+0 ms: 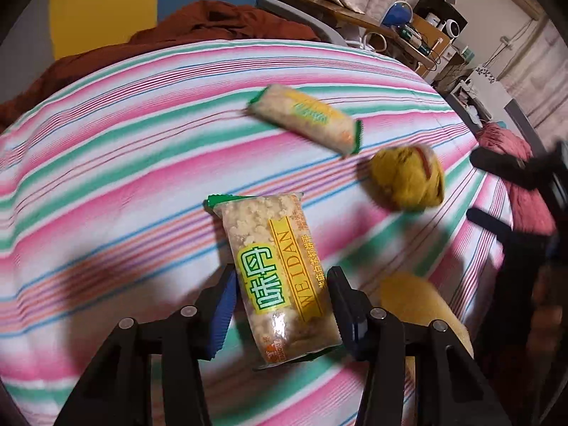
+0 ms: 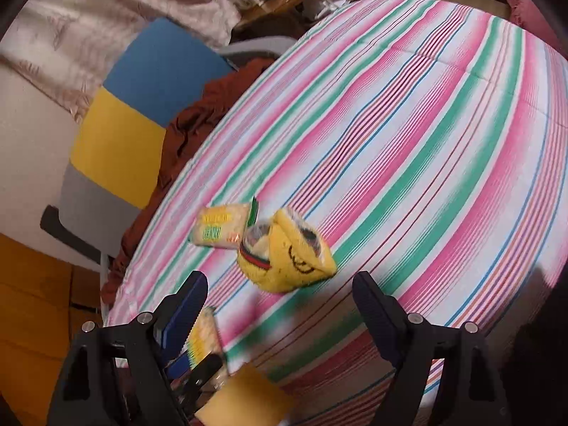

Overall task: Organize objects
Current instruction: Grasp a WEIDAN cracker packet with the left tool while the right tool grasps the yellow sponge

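Observation:
A clear snack packet (image 1: pixel 273 266) with green and yellow print stands between the fingers of my left gripper (image 1: pixel 282 301). Both blue pads press on its sides, so the gripper is shut on it. The same packet (image 2: pixel 204 333) shows at the bottom left of the right wrist view. A second, matching packet (image 1: pixel 309 117) lies farther off on the striped bedsheet (image 1: pixel 142 142). Beside it sits a yellow smiley cloth bundle (image 2: pixel 287 255). My right gripper (image 2: pixel 278 278) is open and empty, its fingertips just short of that bundle.
A yellow spongy block (image 1: pixel 419 301) lies close to the right of my left gripper. A brown blanket (image 1: pixel 213 25) is heaped at the bed's far edge. A pink knitted item (image 1: pixel 511 149) lies at the right edge. A cluttered desk (image 1: pixel 419 32) stands beyond.

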A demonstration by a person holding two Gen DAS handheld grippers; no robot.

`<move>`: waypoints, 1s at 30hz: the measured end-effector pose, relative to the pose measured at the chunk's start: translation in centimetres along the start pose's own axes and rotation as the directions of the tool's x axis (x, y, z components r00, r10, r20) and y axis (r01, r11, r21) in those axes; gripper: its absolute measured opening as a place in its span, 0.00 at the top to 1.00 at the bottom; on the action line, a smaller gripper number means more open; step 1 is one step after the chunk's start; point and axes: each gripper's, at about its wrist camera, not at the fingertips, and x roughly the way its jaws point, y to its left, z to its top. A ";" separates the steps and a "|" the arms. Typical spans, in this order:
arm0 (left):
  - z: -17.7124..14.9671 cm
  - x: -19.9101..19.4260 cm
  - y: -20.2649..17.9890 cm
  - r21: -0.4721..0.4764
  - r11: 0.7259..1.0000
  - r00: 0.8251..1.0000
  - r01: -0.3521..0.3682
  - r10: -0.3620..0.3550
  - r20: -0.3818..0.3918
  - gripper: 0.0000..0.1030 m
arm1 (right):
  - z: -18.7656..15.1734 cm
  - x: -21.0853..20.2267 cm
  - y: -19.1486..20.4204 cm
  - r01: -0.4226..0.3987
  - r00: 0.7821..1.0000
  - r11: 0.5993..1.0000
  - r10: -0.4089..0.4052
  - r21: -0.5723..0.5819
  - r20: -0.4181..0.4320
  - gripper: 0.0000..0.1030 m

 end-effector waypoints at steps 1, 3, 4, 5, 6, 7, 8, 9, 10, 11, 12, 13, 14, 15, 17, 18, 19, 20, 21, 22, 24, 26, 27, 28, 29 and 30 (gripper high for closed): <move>-0.8 -0.6 0.7 -0.002 1.000 1.000 -0.001 0.001 0.008 0.50 | -0.1 0.5 0.2 -0.005 1.000 1.000 0.005 -0.012 -0.028 0.17; -2.5 -1.9 2.0 -0.006 0.999 0.999 -0.031 0.031 0.027 0.50 | -0.6 1.8 1.0 -0.026 0.994 0.999 0.020 -0.046 -0.108 0.17; -3.0 -2.3 2.5 -0.003 0.999 0.998 -0.046 0.046 0.035 0.50 | -0.9 2.3 1.3 -0.030 0.990 0.997 0.021 -0.065 -0.136 0.17; -3.9 -3.0 3.0 0.004 0.997 0.996 -0.072 0.071 0.049 0.50 | -1.2 2.8 2.0 -0.036 0.986 0.994 0.019 -0.100 -0.168 0.17; -4.5 -3.2 3.2 0.014 0.996 0.995 -0.084 0.083 0.058 0.50 | -1.5 3.1 2.5 -0.046 0.982 0.991 0.022 -0.126 -0.188 0.17; -4.9 -3.2 2.9 0.033 0.994 0.993 -0.103 0.100 0.070 0.51 | -2.0 3.5 3.2 -0.071 0.975 0.984 0.034 -0.162 -0.221 0.17; -5.6 -3.6 3.2 0.049 0.992 0.990 -0.119 0.114 0.085 0.51 | -2.7 3.9 4.0 -0.097 0.965 0.976 0.044 -0.197 -0.257 0.17; -5.9 -3.7 3.3 0.050 0.991 0.989 -0.120 0.116 0.093 0.51 | -3.2 4.2 4.6 -0.103 0.959 0.969 0.037 -0.226 -0.280 0.17; -6.2 -3.8 3.5 0.051 0.991 0.988 -0.122 0.116 0.103 0.51 | -3.8 4.6 5.3 -0.097 0.954 0.959 0.013 -0.266 -0.299 0.17; -6.1 -3.6 3.5 0.057 0.990 0.987 -0.125 0.118 0.112 0.51 | -4.4 4.9 5.9 -0.084 0.950 0.948 -0.017 -0.308 -0.311 0.17; -6.4 -3.6 3.6 0.063 0.990 0.985 -0.129 0.121 0.126 0.51 | -4.9 5.2 6.4 -0.071 0.946 0.934 -0.048 -0.350 -0.320 0.17; -6.7 -3.4 3.2 0.069 0.988 0.983 -0.135 0.125 0.138 0.51 | -5.3 5.5 6.8 -0.066 0.942 0.925 -0.067 -0.375 -0.330 0.17; -6.6 -3.1 2.8 0.074 0.987 0.980 -0.142 0.130 0.147 0.51 | -5.6 5.9 7.0 -0.062 0.937 0.918 -0.082 -0.392 -0.340 0.17; -6.7 -3.1 2.8 0.074 0.986 0.978 -0.148 0.134 0.158 0.50 | -5.8 6.1 7.1 -0.056 0.932 0.913 -0.098 -0.404 -0.349 0.17; -6.5 -2.9 2.8 0.060 0.989 0.979 -0.135 0.124 0.164 0.50 | -6.0 6.4 7.2 -0.056 0.926 0.910 -0.106 -0.411 -0.361 0.17; -6.4 -3.0 2.9 0.054 0.991 0.981 -0.124 0.114 0.160 0.51 | -6.2 6.5 7.3 -0.060 0.926 0.908 -0.104 -0.414 -0.362 0.17; -6.1 -2.8 2.7 0.065 0.990 0.982 -0.124 0.114 0.148 0.51 | -6.2 6.5 7.3 -0.067 0.926 0.908 -0.097 -0.414 -0.364 0.17; -5.9 -2.8 2.6 0.083 0.988 0.984 -0.129 0.117 0.134 0.50 | -6.2 6.5 7.3 -0.074 0.925 0.908 -0.091 -0.412 -0.368 0.15; -5.7 -2.8 2.4 0.103 0.986 0.985 -0.135 0.122 0.119 0.48 | -6.3 6.6 7.2 -0.071 0.925 0.908 -0.096 -0.414 -0.368 0.15; -5.5 -2.7 2.1 0.115 0.984 0.986 -0.139 0.127 0.107 0.45 | -6.2 6.9 7.5 -0.062 0.924 0.907 -0.106 -0.416 -0.368 0.15; -5.3 -2.6 1.7 0.134 0.978 0.984 -0.161 0.149 0.094 0.24 | -6.2 7.0 7.6 -0.057 0.923 0.908 -0.110 -0.415 -0.368 0.15; -4.9 -2.5 1.7 0.136 0.977 0.983 -0.167 0.155 0.097 0.24 | -5.9 7.1 7.7 -0.055 0.926 0.909 -0.108 -0.414 -0.361 0.15; -4.7 -2.3 1.7 0.133 0.976 0.982 -0.172 0.160 0.096 0.24 | -5.8 7.1 7.7 -0.056 0.926 0.911 -0.106 -0.409 -0.363 0.15; -4.4 -2.1 1.8 0.125 0.976 0.981 -0.180 0.169 0.096 0.24 | -5.7 7.1 7.6 -0.055 0.926 0.911 -0.107 -0.408 -0.363 0.15; -4.2 -1.8 2.0 0.113 0.977 0.981 -0.180 0.170 0.094 0.24 | -5.7 7.1 7.6 -0.054 0.926 0.911 -0.108 -0.408 -0.362 0.15; -4.1 -1.5 2.4 0.086 0.980 0.981 -0.177 0.169 0.093 0.26 | -5.7 7.2 7.7 -0.056 0.925 0.911 -0.107 -0.409 -0.365 0.14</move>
